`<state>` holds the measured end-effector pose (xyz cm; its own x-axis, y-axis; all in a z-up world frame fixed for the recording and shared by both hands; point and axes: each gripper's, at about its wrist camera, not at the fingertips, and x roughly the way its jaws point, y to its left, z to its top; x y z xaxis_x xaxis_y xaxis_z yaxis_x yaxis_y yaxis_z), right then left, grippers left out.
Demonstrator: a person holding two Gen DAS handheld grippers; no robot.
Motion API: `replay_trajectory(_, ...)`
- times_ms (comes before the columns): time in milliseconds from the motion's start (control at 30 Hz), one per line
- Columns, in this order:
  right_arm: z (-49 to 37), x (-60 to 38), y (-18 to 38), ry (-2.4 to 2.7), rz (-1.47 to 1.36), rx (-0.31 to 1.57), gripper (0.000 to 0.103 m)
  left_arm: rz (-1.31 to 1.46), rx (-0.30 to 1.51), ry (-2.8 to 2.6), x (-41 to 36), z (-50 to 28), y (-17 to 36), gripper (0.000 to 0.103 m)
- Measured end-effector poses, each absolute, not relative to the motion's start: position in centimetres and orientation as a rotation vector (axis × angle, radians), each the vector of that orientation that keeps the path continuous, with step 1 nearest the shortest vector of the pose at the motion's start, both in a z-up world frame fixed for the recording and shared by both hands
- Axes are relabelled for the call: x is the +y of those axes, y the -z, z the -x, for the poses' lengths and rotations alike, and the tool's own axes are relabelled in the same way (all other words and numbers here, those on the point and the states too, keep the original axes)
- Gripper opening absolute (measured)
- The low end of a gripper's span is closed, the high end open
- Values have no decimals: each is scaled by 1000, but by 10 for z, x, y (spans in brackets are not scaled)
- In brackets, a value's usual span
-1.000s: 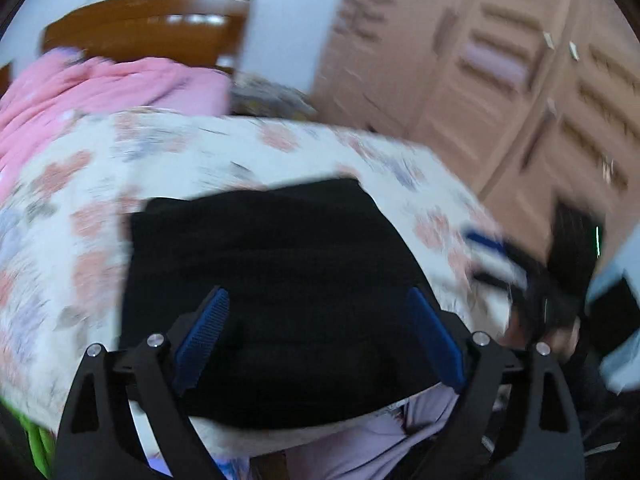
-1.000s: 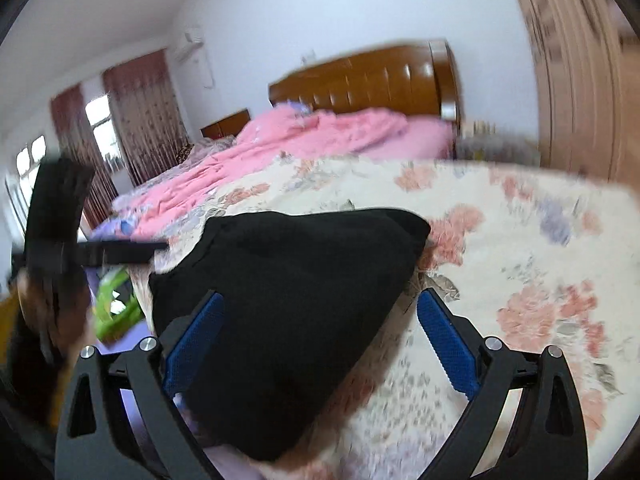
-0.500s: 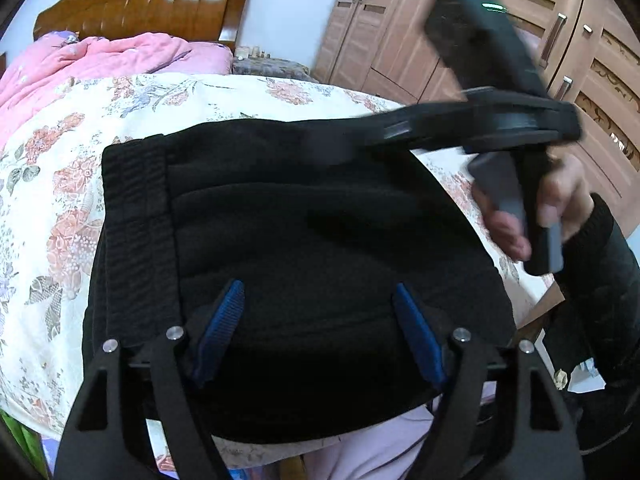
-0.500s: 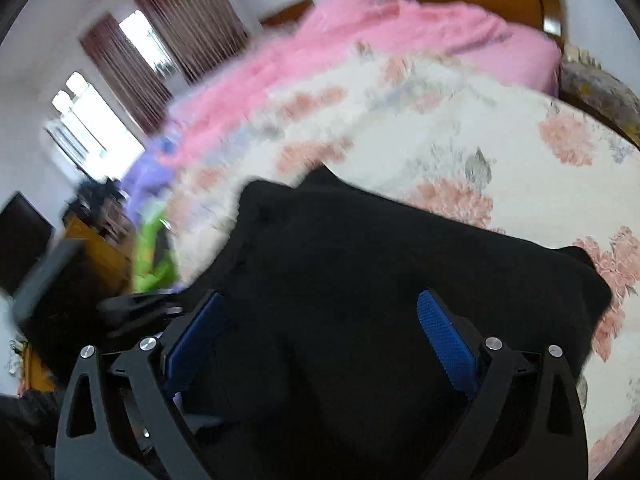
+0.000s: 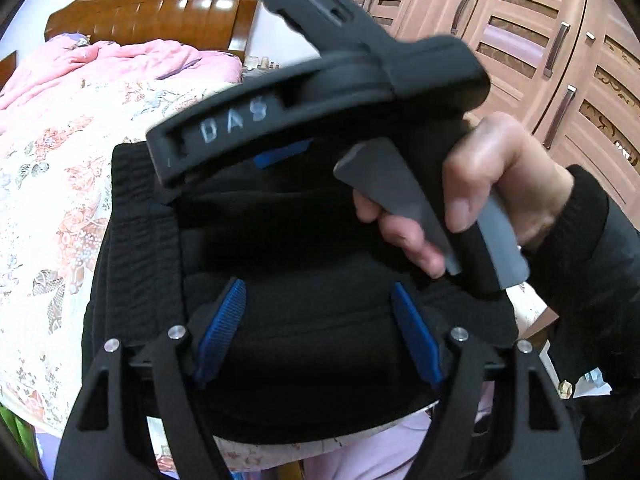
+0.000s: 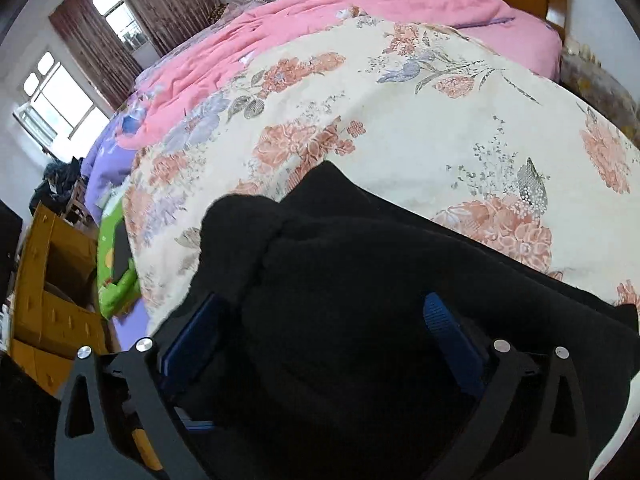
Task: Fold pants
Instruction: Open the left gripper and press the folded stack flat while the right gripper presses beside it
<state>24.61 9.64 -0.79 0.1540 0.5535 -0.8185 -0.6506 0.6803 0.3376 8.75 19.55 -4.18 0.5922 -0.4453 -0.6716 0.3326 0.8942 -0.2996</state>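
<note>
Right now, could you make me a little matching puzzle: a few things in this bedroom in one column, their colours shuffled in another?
Things:
1. pants
2. quilt
3. headboard
4. pads of the left tool

Colours:
a. blue
b. pink
c. black
d. brown wood

Pairs: 1-c, 2-b, 3-d, 4-a
</note>
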Motion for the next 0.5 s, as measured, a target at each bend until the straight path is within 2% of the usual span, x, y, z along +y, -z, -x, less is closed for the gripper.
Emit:
replay_trajectory(167, -236, 23, -33, -831, -2, 966, 99, 146, 829, 447, 192, -89, 40, 75)
replay_trajectory(367, -277, -30, 32, -751, -122, 1129, 95, 145, 827, 436, 187, -91, 39, 75)
replay_trajectory(500, -268, -33, 13, -735, -149, 1048, 96, 132, 836, 410, 182, -87, 36, 75)
